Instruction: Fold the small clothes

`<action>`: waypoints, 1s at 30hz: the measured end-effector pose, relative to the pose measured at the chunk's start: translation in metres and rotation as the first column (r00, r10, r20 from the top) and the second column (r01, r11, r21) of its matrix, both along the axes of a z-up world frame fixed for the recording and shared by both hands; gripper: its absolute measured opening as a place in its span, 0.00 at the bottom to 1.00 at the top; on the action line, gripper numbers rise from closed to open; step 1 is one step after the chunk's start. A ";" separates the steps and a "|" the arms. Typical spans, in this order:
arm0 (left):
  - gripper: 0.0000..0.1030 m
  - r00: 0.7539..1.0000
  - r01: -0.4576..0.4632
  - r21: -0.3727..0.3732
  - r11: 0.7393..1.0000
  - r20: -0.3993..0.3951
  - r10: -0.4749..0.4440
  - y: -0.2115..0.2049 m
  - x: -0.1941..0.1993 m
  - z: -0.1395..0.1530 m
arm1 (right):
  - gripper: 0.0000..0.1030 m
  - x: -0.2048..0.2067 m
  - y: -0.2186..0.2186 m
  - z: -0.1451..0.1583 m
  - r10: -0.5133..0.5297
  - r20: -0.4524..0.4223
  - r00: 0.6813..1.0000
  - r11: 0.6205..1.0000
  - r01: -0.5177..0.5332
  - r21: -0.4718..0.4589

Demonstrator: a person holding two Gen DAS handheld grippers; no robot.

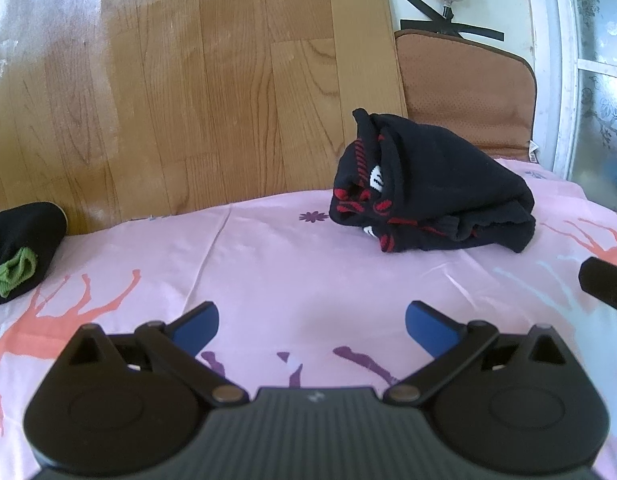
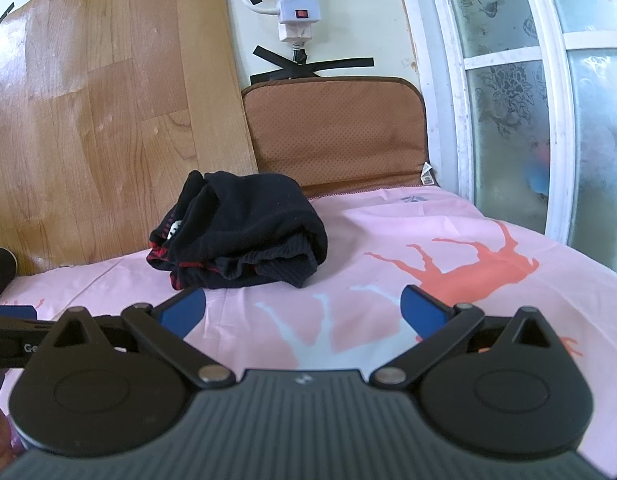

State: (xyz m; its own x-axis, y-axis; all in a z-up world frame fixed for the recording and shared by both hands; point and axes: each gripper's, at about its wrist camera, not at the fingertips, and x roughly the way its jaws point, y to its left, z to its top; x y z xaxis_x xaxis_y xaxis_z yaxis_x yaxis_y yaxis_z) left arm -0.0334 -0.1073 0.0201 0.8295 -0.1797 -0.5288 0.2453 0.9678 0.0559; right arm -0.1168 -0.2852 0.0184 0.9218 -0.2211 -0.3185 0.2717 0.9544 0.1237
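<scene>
A folded black garment with red and white pattern [image 1: 432, 196] [image 2: 244, 236] sits in a bundle on a pink sheet printed with coral deer [image 1: 268, 264] [image 2: 388, 240], near its far edge. Behind it stand a wood-grain panel [image 1: 188, 80] [image 2: 108, 120] and a brown perforated cushion [image 1: 464, 88] [image 2: 336, 128], beside a frosted floral window [image 2: 508, 80]. The left gripper [image 1: 311, 322] and right gripper [image 2: 303, 307] hover over the sheet, jaws spread wide and holding nothing. Only the left view shows a second black garment with a green cuff [image 1: 20, 252]; only the right view shows the full white power strip [image 2: 296, 4] taped to the wall.
</scene>
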 end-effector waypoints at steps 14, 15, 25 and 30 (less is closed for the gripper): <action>1.00 1.000 -0.004 0.002 1.000 0.009 0.004 0.006 -0.002 0.007 | 1.00 -0.001 0.001 0.000 -0.010 0.003 1.000 1.000 0.010 0.008; 1.00 1.000 -0.006 0.001 1.000 0.010 0.006 0.006 -0.002 0.007 | 1.00 -0.001 0.001 0.000 -0.010 0.003 1.000 1.000 0.010 0.008; 1.00 1.000 -0.018 0.009 1.000 -0.016 0.018 0.009 -0.001 0.012 | 1.00 0.000 0.001 -0.001 -0.018 -0.008 1.000 1.000 0.018 0.009; 1.00 0.999 -0.033 0.019 0.999 -0.021 0.033 0.011 -0.001 0.015 | 1.00 0.001 0.002 -0.002 -0.021 -0.018 1.000 1.000 0.021 0.009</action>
